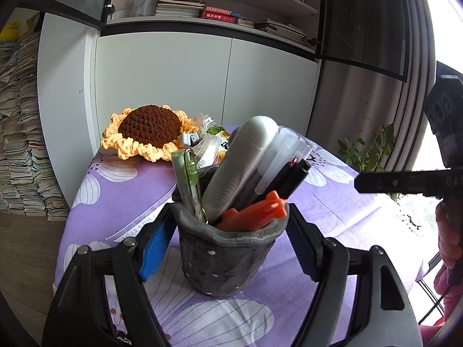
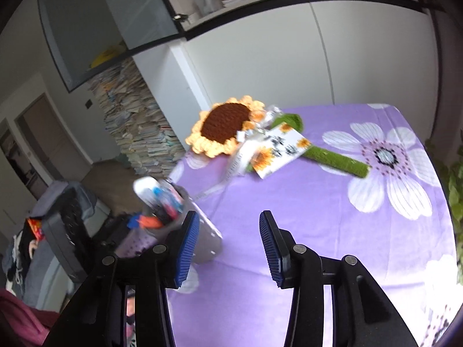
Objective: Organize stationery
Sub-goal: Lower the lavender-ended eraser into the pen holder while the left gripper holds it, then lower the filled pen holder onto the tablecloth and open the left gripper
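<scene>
A grey felt pen holder (image 1: 225, 263) stands on the purple flowered tablecloth (image 1: 332, 211). It is packed with a white tube (image 1: 240, 162), a clear case, black pens (image 1: 292, 179), an orange cutter (image 1: 254, 214) and a green pen (image 1: 188, 179). My left gripper (image 1: 228, 231) is shut on the holder, one blue pad on each side. A black finger (image 1: 405, 180) of the right gripper reaches in from the right edge, apart from the holder. In the right wrist view, my right gripper (image 2: 230, 245) is open over bare cloth, with the blurred holder (image 2: 162, 219) to its left.
A crochet sunflower (image 2: 225, 127) with a green stem (image 2: 335, 159) and a printed card (image 2: 277, 150) lies at the table's far side, before white cabinet doors (image 1: 202, 78). Stacked books (image 1: 17, 144) stand left of the table. A leafy plant (image 1: 367, 150) is at the right.
</scene>
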Tool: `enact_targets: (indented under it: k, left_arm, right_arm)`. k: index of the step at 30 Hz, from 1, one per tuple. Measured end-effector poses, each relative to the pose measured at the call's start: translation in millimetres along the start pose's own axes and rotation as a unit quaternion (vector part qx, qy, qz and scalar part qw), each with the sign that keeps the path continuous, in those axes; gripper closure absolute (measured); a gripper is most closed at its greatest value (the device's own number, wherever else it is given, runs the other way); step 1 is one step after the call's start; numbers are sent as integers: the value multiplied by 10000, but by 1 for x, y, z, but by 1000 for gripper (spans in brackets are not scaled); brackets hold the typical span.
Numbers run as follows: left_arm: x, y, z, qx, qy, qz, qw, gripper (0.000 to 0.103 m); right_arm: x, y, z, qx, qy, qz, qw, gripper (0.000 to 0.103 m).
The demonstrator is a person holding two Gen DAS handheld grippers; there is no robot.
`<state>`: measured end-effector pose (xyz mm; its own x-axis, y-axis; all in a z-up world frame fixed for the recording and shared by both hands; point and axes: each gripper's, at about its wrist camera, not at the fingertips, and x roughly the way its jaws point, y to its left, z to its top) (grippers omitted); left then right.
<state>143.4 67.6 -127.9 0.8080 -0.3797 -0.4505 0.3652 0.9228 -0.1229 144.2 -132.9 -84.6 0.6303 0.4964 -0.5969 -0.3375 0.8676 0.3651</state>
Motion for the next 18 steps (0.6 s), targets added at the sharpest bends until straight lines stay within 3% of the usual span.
enact_targets:
  k: [4, 9, 18]
  left_arm:
    - [3, 0, 0, -7, 93, 8, 10000, 29]
    - [7, -1, 1, -33, 163, 86, 9998, 29]
    - [17, -7, 14, -236, 357, 469, 9980, 28]
  right_arm:
    - [-2, -34, -35, 330, 176, -706, 9968, 59]
    - [-11, -56, -51, 775, 197, -671, 9945, 59]
    - [-24, -51, -49, 615, 23, -509, 9968, 59]
